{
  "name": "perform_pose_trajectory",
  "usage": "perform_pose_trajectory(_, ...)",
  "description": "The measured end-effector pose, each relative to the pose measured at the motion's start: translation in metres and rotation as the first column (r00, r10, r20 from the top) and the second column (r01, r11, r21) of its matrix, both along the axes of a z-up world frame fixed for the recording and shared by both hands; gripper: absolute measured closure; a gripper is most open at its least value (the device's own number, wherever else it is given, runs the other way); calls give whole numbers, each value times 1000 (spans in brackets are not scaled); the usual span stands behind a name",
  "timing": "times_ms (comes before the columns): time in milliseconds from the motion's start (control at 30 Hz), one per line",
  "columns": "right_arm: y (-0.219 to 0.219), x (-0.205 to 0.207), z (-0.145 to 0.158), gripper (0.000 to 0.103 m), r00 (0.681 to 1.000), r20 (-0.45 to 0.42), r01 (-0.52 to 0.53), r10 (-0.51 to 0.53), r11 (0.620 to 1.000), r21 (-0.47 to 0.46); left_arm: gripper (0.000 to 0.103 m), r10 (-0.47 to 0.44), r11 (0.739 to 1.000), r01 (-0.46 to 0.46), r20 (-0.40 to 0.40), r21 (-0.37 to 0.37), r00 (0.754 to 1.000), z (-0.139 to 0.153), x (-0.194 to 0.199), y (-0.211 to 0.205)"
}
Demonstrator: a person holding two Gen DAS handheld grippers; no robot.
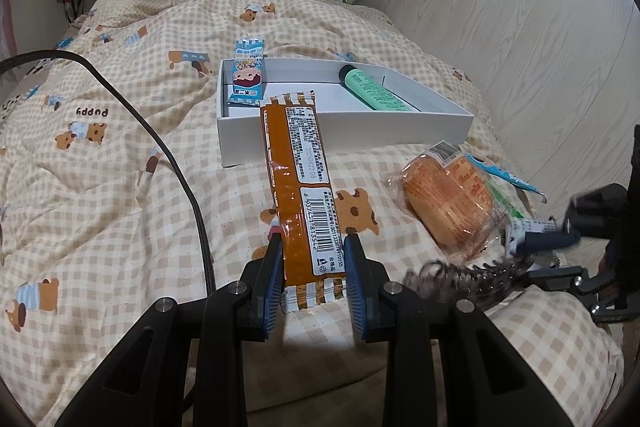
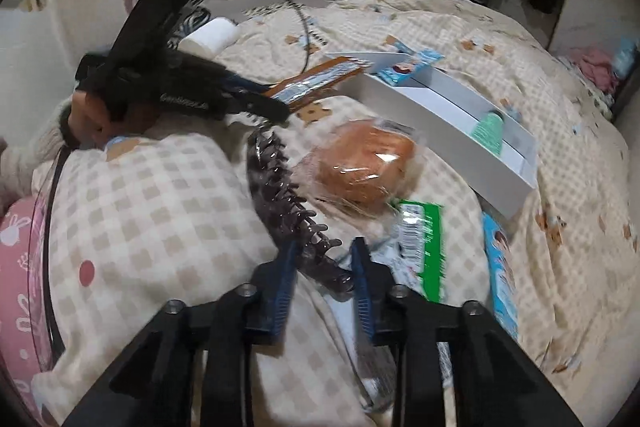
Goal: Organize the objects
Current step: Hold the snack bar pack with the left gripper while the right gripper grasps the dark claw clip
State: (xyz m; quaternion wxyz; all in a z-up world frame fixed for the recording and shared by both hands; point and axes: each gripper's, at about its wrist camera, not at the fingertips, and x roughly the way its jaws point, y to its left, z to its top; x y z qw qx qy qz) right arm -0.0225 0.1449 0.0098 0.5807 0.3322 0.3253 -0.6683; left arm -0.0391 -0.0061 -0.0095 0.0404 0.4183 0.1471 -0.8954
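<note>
Now, left claw: the left claw (image 1: pixel 313 247) has its two blue pads pressed on the near end of the orange bar (image 1: pixel 301 183), barcode side up.
Orange bar: it slants up from the pads, its far end over the near wall of the white box (image 1: pixel 360 131).
Right claw: the right claw (image 2: pixel 326 255) has its pads on either side of the dark hair clip (image 2: pixel 288 211); the view is blurred, so I cannot tell whether they grip it.
Hair clip: on the quilt (image 1: pixel 120 147), just beside the bun (image 1: pixel 448 203).
Box: on the quilt; a green tube (image 1: pixel 374 89) lies inside and a blue packet (image 1: pixel 248 73) leans on its far left corner.
Other wrappers: a green packet (image 2: pixel 424 247) and a blue wrapper (image 2: pixel 500 267) lie near the bun.
</note>
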Motion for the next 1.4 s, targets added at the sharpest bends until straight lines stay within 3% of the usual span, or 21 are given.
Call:
perform_pose_trajectory(33,-1,4,2,103,1000,-9,-10,10,1000,-8,71,0,1000,0,0,1,1000,0,0,1)
perform_pose_trajectory(133,7,8,21,103,999,17,-32,34,994,-104,71,0,1000,0,0,2,1000,0,0,-1)
perform_pose_trajectory(233,18,3,46,103,999,43,12,-2,972,-233,71,0,1000,0,0,1,1000,1,1,-1)
perform_pose_trajectory(333,20,-1,59,103,998,32,56,-50,961,-271,71,-1,1000,1,1,2,1000,0,1,0)
perform_pose_trajectory(567,2,-3,31,102,1000,8,13,-12,998,-56,71,-1,1000,1,1,1,1000,0,1,-1)
perform_pose_trajectory(733,-8,2,8,102,994,-61,-80,88,990,120,71,-1,1000,1,2,2,1000,0,1,0)
perform_pose_trajectory(1000,-31,15,4,102,970,-122,-178,208,959,223,71,-1,1000,1,1,3,1000,0,1,0)
perform_pose_trajectory(1167,-48,12,9,102,967,-125,-190,220,958,216,71,-1,1000,1,-1,6,1000,0,1,-1)
perform_pose_trajectory(1233,-55,10,13,91,969,-134,-177,207,963,202,71,1,1000,-1,-5,15,1000,0,2,-2)
perform_pose_trajectory(1300,-61,7,18,16,973,-160,-143,167,978,155,71,5,1000,-4,-12,28,1000,0,2,-4)
perform_pose_trajectory(1400,-70,8,26,15,977,-135,-154,167,983,105,71,11,999,-10,-21,42,1000,0,3,-6)
